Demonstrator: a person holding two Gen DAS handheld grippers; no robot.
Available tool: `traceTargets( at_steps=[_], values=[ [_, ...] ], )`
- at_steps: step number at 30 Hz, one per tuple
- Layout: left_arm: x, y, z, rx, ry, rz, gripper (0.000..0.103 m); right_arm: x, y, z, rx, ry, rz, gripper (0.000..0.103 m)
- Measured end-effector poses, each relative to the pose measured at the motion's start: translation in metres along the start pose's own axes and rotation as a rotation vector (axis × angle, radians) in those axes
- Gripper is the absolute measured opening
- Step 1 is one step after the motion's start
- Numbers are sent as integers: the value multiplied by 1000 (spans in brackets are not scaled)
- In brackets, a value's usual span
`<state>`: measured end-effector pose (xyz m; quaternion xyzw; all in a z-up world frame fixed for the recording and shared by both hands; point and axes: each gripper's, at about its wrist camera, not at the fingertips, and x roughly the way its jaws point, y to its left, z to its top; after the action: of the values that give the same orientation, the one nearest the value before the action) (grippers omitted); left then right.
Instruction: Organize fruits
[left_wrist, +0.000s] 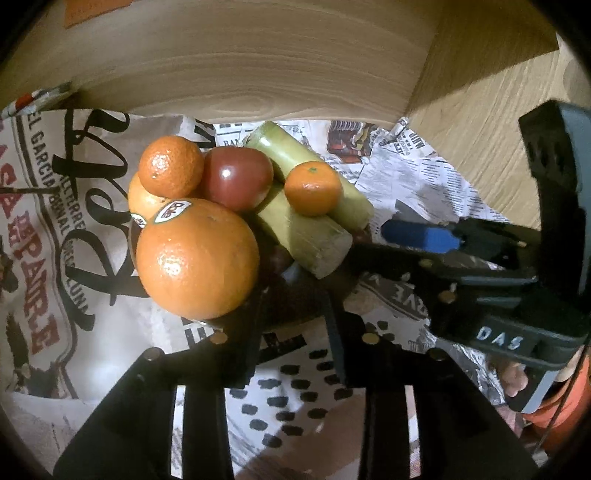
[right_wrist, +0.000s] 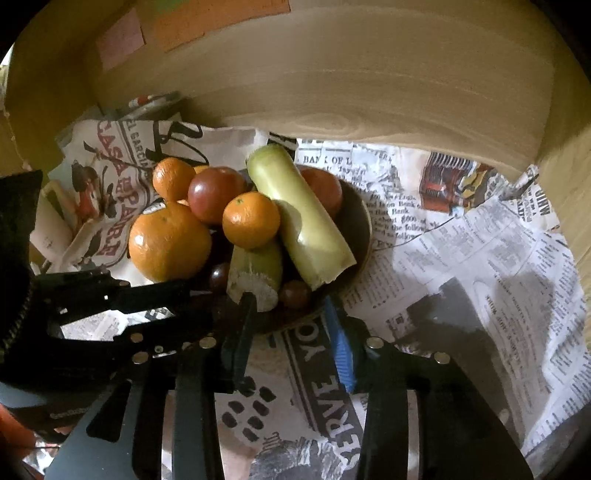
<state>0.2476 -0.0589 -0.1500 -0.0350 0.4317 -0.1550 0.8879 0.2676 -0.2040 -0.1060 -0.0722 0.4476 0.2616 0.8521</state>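
A dark bowl (right_wrist: 356, 221) sits on newspaper, piled with fruit. It holds a large orange with a sticker (left_wrist: 197, 258) (right_wrist: 168, 242), two small mandarins (left_wrist: 313, 188) (right_wrist: 251, 219) (left_wrist: 170, 166), a red tomato (left_wrist: 236, 177) (right_wrist: 214, 195) and two pale green cane pieces (left_wrist: 306, 236) (right_wrist: 310, 229). Small dark fruits (right_wrist: 295, 293) lie at the bowl's front. My left gripper (left_wrist: 295, 306) is open, its fingers at the bowl's near rim. My right gripper (right_wrist: 291, 306) is open, its fingers either side of the near rim; its blue pad (right_wrist: 341, 350) shows, and it also appears in the left wrist view (left_wrist: 417, 236).
Printed newspaper (right_wrist: 461, 240) covers the surface around the bowl. A wooden wall (right_wrist: 369, 92) rises right behind the bowl and a wooden side panel (left_wrist: 480, 110) stands at the right. Papers and sticky notes (right_wrist: 122, 37) are at the back left.
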Motion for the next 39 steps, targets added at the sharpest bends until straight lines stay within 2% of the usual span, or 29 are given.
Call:
traceTargets(
  at_steps=[6, 15, 22, 26, 30, 31, 39],
  values=[
    [-42, -5, -1, 2, -104, 29, 33, -39, 8, 4, 4, -101, -12, 36],
    [-155, -12, -2, -21, -377, 93, 33, -137, 49, 1, -38, -347, -36, 36],
    [-238, -29, -26, 6, -562, 136, 36, -198, 78, -17, -45, -504, -37, 37],
    [-266, -42, -43, 24, -632, 166, 51, -224, 93, -30, -51, -574, -48, 44],
    [-286, -51, -62, 39, -685, 202, 72, -245, 106, -43, -56, -639, -70, 65],
    [-289, -53, -66, 43, -691, 202, 74, -250, 108, -47, -57, -652, -77, 71],
    [-305, -67, -85, 60, -727, 218, 97, -262, 121, -63, -51, -700, -125, 91]
  ],
)
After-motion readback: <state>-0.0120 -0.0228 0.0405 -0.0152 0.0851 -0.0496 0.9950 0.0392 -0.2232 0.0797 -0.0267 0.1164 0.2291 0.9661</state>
